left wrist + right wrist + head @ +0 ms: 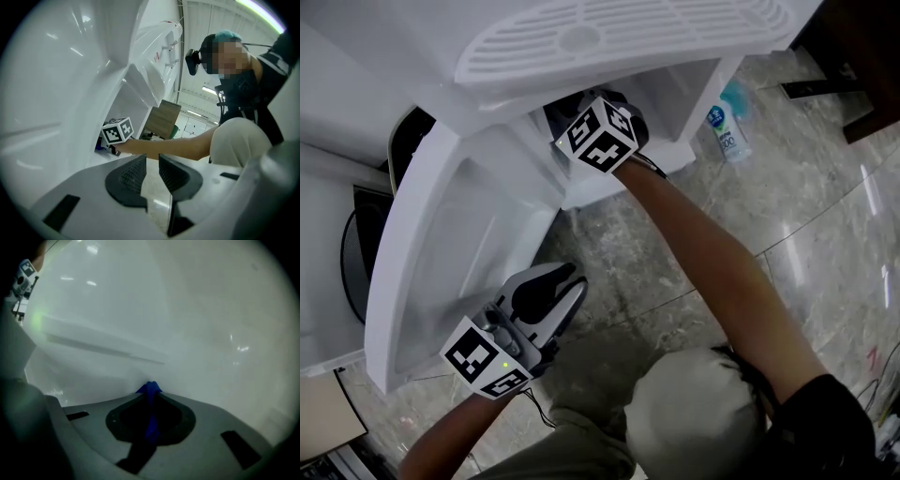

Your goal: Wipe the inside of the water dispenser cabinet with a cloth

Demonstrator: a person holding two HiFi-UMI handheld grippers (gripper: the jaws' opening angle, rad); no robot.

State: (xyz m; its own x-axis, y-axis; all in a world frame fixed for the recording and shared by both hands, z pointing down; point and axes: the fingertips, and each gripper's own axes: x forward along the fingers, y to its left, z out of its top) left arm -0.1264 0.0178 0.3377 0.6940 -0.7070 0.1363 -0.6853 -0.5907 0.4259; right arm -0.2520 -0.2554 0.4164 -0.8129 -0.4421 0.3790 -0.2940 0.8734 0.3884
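The white water dispenser's lower cabinet (694, 89) stands with its door (441, 234) swung out to the left. My right gripper reaches into the cabinet; in the head view only its marker cube (598, 141) shows, the tips are hidden. In the right gripper view, the right gripper (150, 401) is shut on a blue cloth (150, 391), whose tip is up against a white inner wall (187, 324). My left gripper (570, 283) hovers beside the door's inner face (56, 93). Its jaws (151, 168) stand slightly apart with only floor showing between them.
A drip grille (619, 33) overhangs the cabinet opening. A small bottle with a blue cap (728, 127) stands on the marble floor (787, 206) to the right of the dispenser. My knee (694, 412) is low in the head view.
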